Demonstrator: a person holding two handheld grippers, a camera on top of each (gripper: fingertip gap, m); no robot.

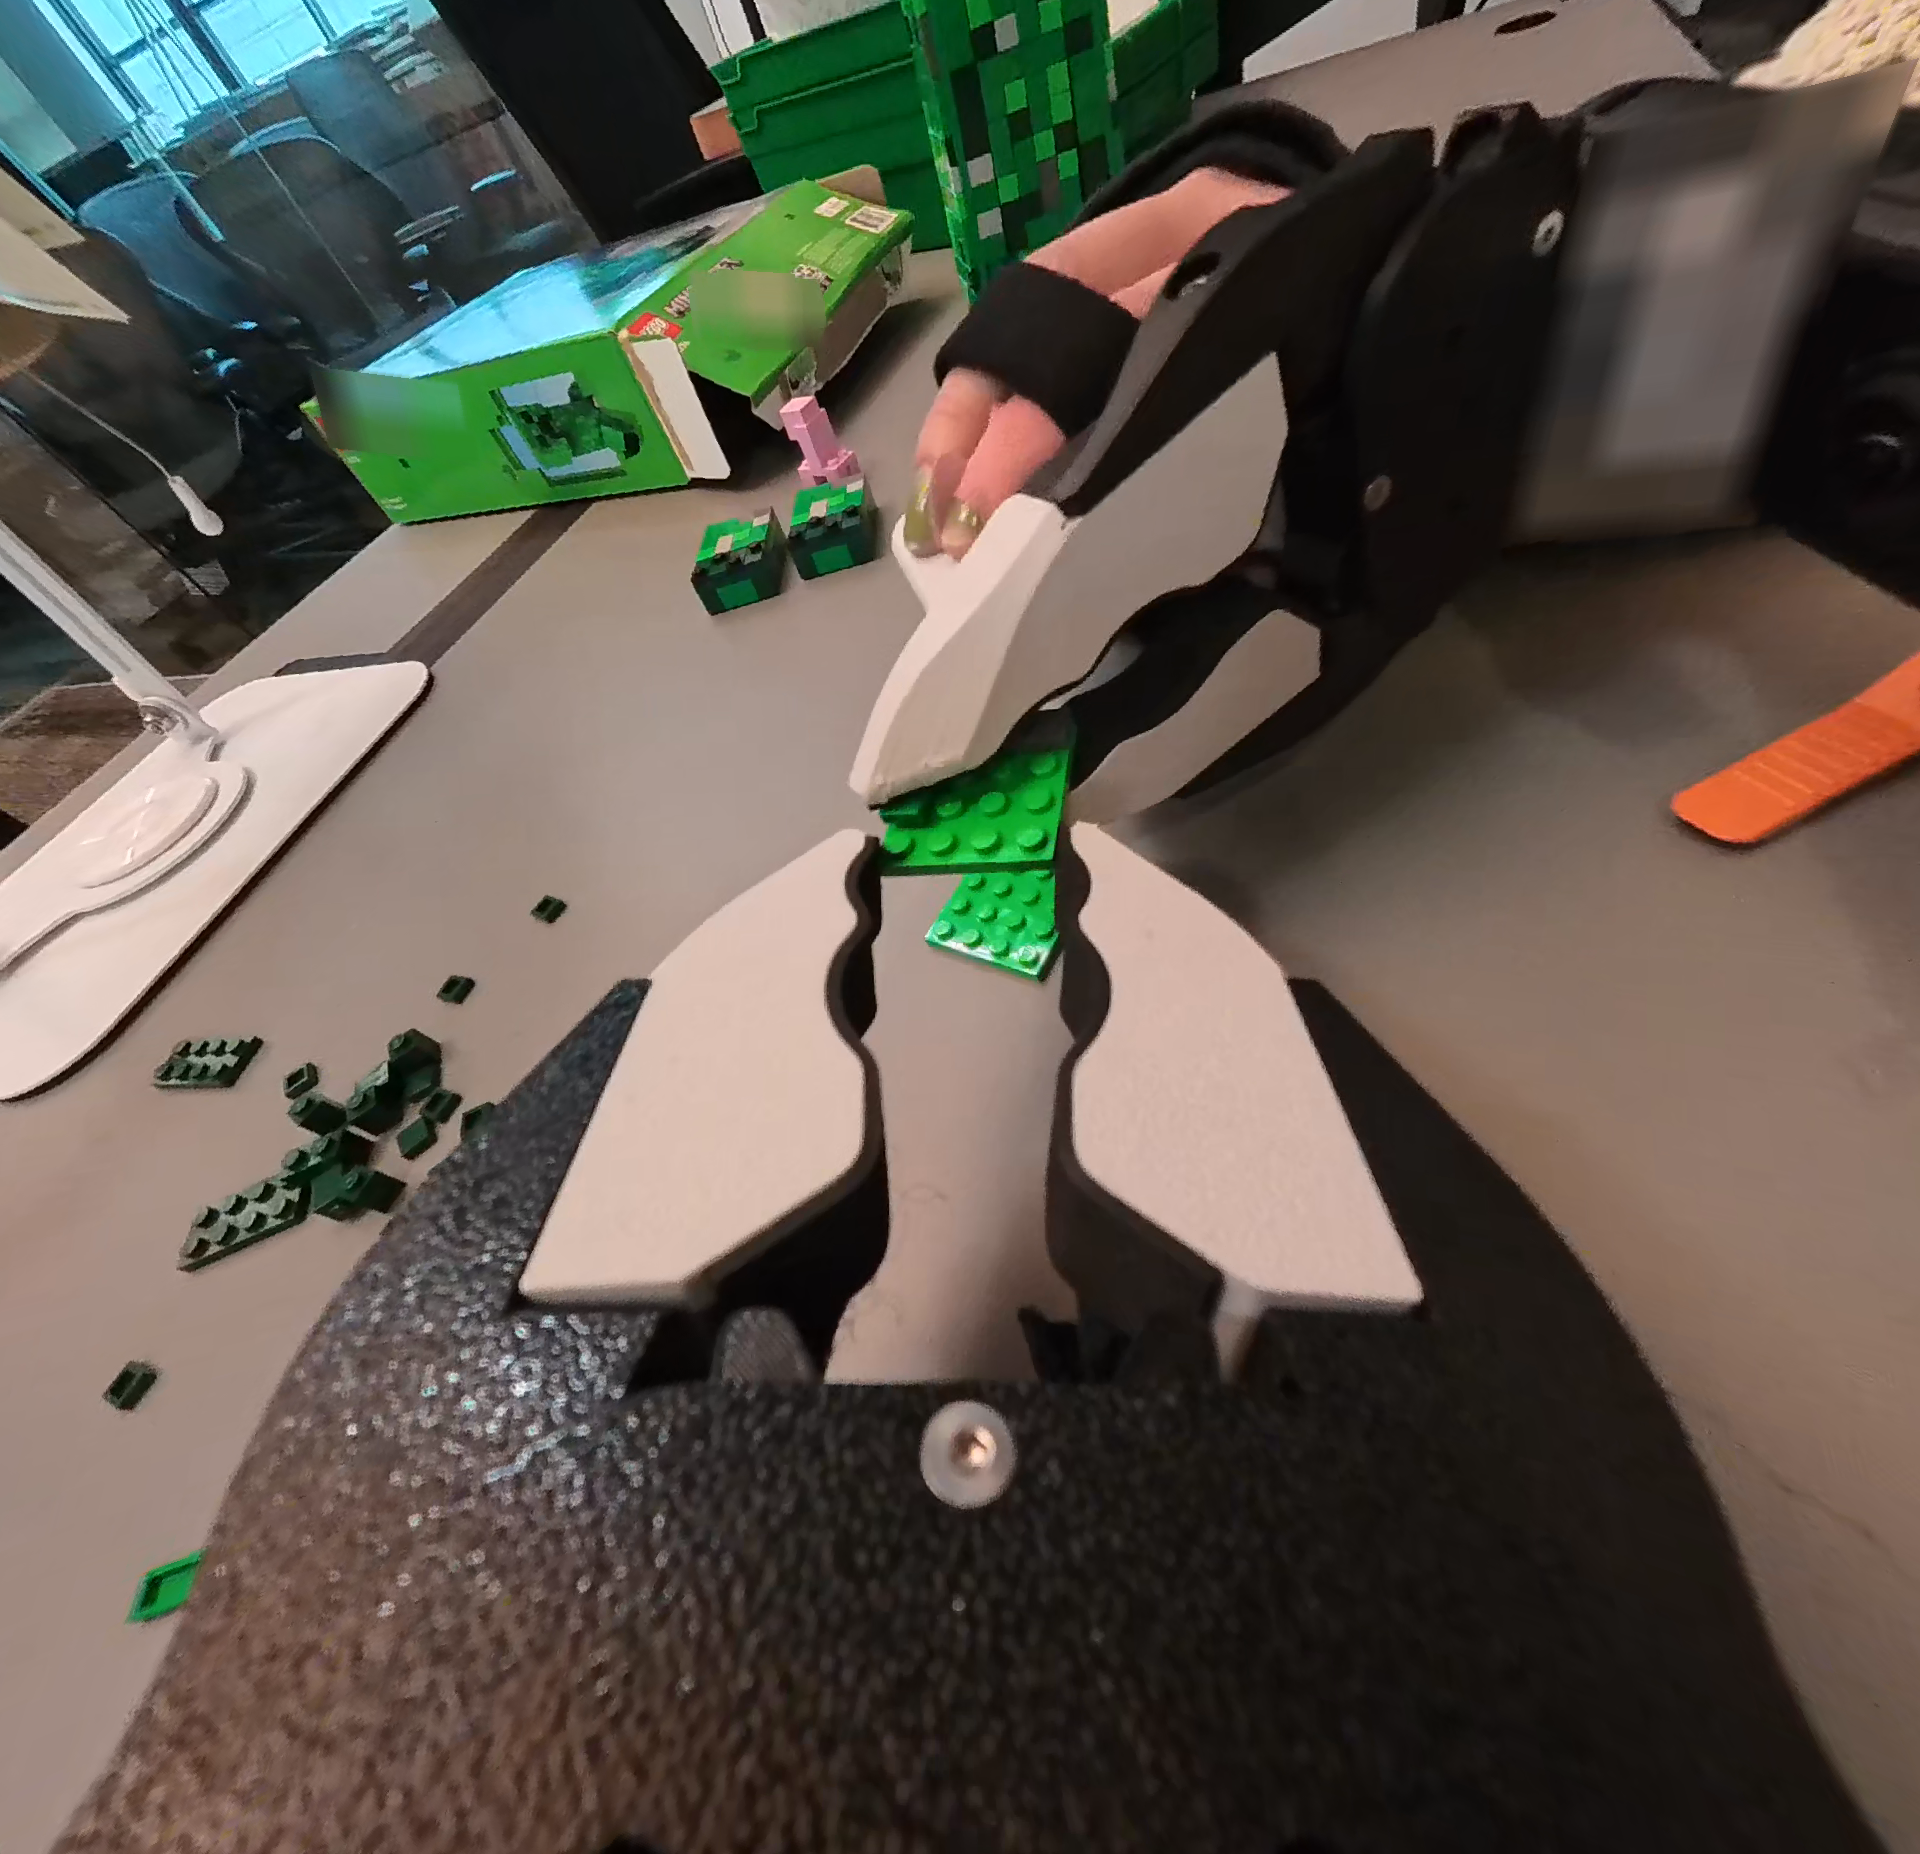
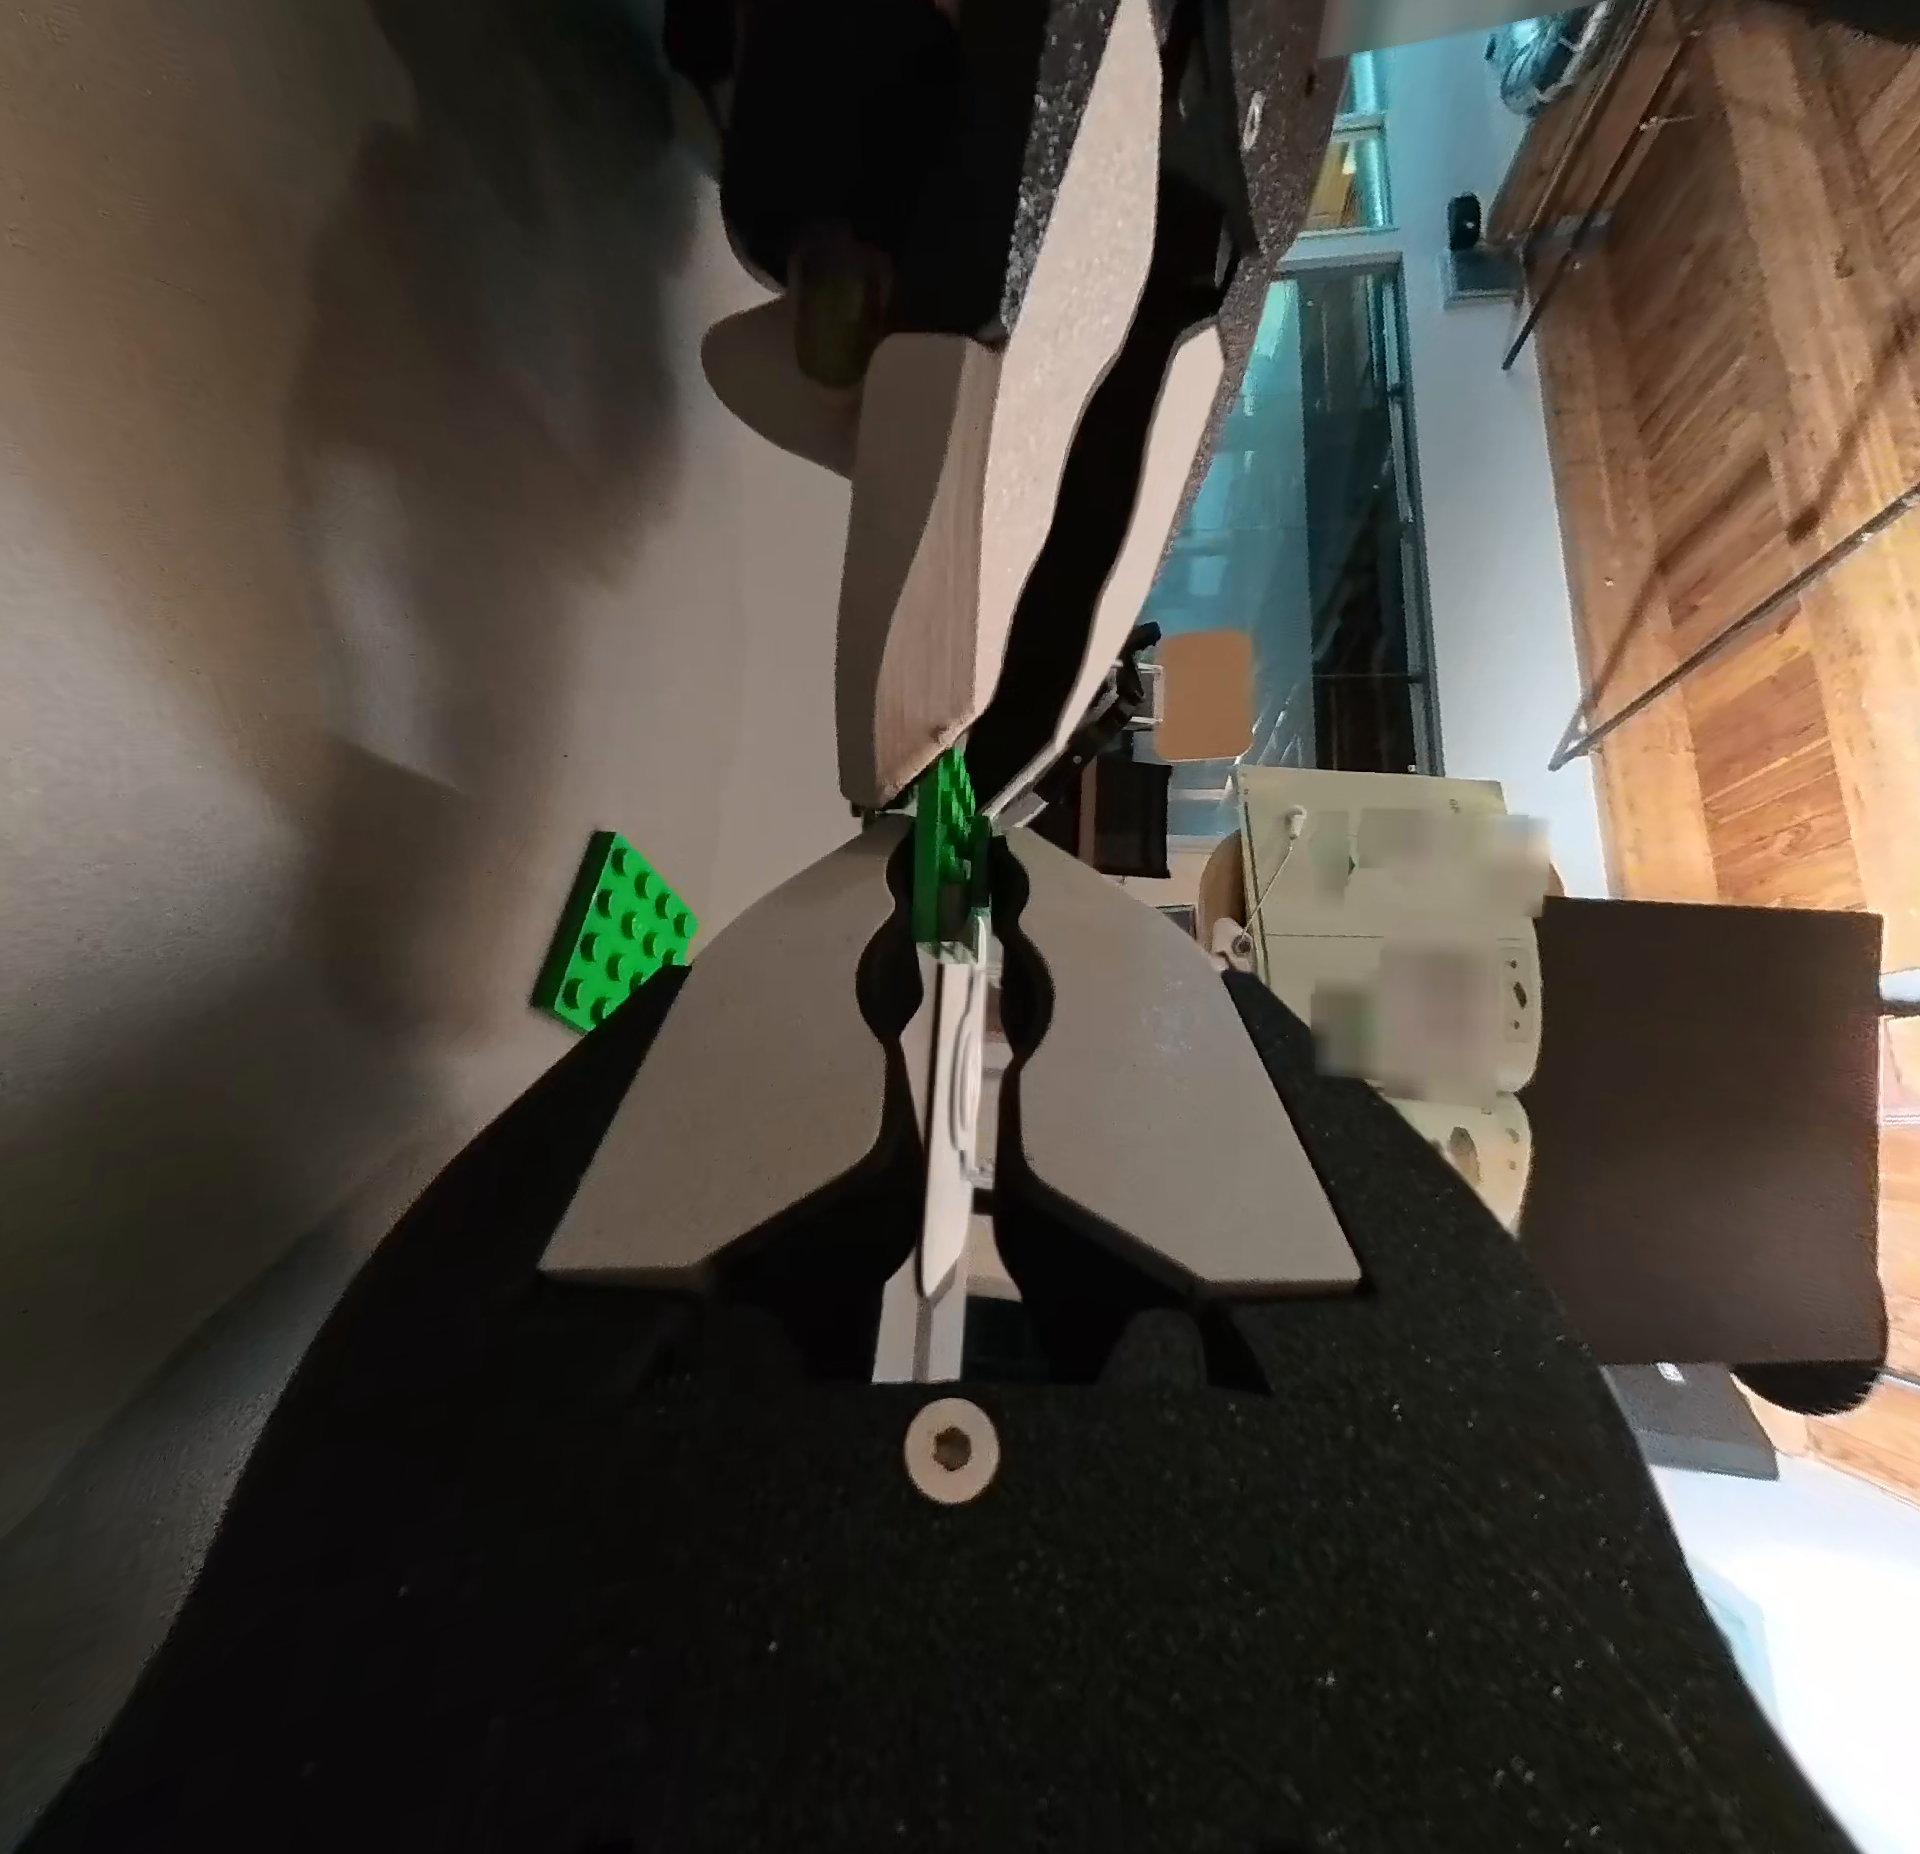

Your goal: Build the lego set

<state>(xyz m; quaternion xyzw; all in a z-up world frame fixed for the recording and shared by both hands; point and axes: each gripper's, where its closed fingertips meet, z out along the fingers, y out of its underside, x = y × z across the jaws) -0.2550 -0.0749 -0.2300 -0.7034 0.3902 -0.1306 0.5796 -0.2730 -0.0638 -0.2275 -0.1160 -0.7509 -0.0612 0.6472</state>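
Observation:
A bright green studded plate (image 1: 977, 838) is held just above the grey table (image 1: 623, 744). My left gripper (image 1: 971, 854) has its fingertips against the plate's two side edges. My right gripper (image 1: 982, 802) reaches in from the upper right, held by a hand in a black fingerless glove, and pinches the same plate across its faces. In the right wrist view the plate (image 2: 948, 828) shows edge-on between the right gripper (image 2: 945, 859), with the left gripper (image 2: 940, 802) coming from above. A second green plate (image 1: 1003, 921) lies flat on the table below; it also shows in the right wrist view (image 2: 618, 931).
Loose dark green pieces (image 1: 312, 1150) lie at the left, with a bright green tile (image 1: 166, 1586) nearer me. Two small green cube builds (image 1: 790, 547), a pink figure (image 1: 821, 443), the open green box (image 1: 540, 402) and a tall green mosaic build (image 1: 1029, 90) stand behind. An orange separator (image 1: 1808, 765) and a white lamp base (image 1: 156, 817) flank them.

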